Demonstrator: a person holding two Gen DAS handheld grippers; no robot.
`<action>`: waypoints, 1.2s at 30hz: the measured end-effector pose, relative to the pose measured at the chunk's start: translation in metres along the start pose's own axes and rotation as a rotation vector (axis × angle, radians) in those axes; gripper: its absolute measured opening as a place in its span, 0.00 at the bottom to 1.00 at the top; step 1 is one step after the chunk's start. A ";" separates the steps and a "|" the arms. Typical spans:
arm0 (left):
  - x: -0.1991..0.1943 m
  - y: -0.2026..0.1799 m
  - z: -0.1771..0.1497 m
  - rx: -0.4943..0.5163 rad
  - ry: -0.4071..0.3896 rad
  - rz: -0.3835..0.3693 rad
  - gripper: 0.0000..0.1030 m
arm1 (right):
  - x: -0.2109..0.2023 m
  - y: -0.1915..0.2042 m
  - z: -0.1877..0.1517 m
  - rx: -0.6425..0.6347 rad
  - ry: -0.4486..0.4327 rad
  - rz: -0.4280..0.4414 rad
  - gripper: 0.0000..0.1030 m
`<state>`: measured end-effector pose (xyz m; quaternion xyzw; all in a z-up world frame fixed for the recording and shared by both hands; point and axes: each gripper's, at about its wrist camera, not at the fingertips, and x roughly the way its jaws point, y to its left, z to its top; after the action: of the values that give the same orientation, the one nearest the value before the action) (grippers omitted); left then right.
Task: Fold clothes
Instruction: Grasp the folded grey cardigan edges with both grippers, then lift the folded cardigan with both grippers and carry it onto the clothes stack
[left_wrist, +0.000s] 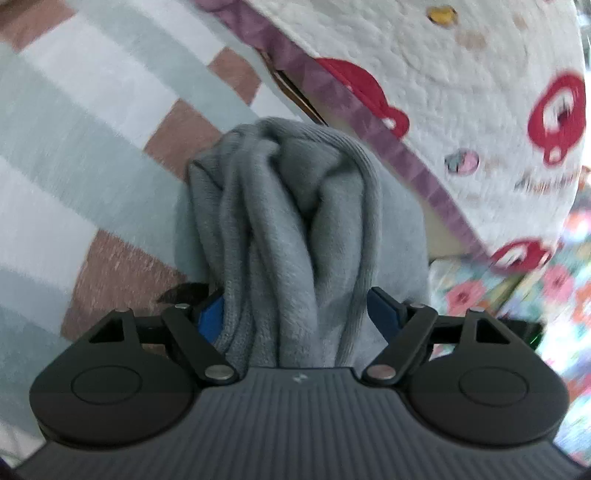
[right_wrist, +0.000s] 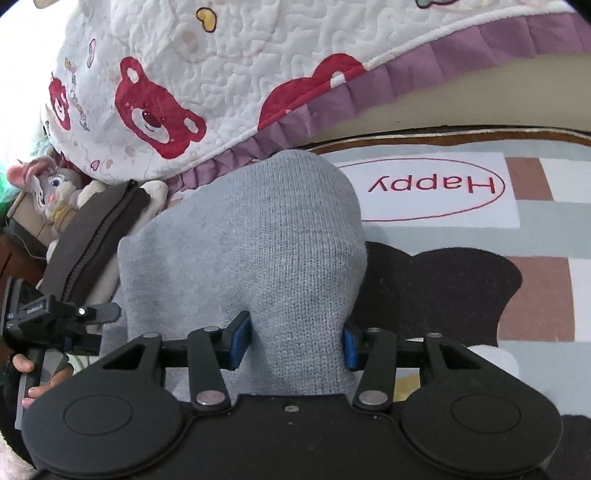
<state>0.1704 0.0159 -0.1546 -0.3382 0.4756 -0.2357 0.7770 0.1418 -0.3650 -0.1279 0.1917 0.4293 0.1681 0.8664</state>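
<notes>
Both grippers (left_wrist: 295, 314) (right_wrist: 293, 341) pinch (bunched) grey garment (left_wrist: 288, 221) between pads.

Your left gripper (left_wrist: 295, 314) has both blue pads (left_wrist: 212, 314) partly buried in the bunched grey garment (left_wrist: 291, 229), so you can't see where they meet the cloth. The bedspread (left_wrist: 461, 110) and the striped rug (left_wrist: 92, 147) are smeared by motion blur, and the bedspread's small lettering is unreadable. In the right wrist view, the garment (right_wrist: 266, 236) covers part of the rug (right_wrist: 535, 221), and your hand (right_wrist: 33, 380) is cut off at the left edge.
</notes>
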 end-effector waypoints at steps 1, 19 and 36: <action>0.001 -0.006 -0.002 0.042 -0.003 0.024 0.80 | 0.000 0.001 -0.001 -0.007 -0.001 -0.004 0.52; 0.019 -0.018 -0.025 0.241 -0.032 0.244 0.53 | 0.006 -0.024 -0.022 0.167 0.040 0.112 0.63; 0.036 0.009 0.000 0.129 0.022 0.054 0.66 | 0.051 -0.041 -0.008 0.261 0.184 0.163 0.81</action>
<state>0.1866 -0.0031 -0.1828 -0.2719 0.4770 -0.2487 0.7979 0.1693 -0.3759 -0.1865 0.3204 0.5082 0.1974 0.7747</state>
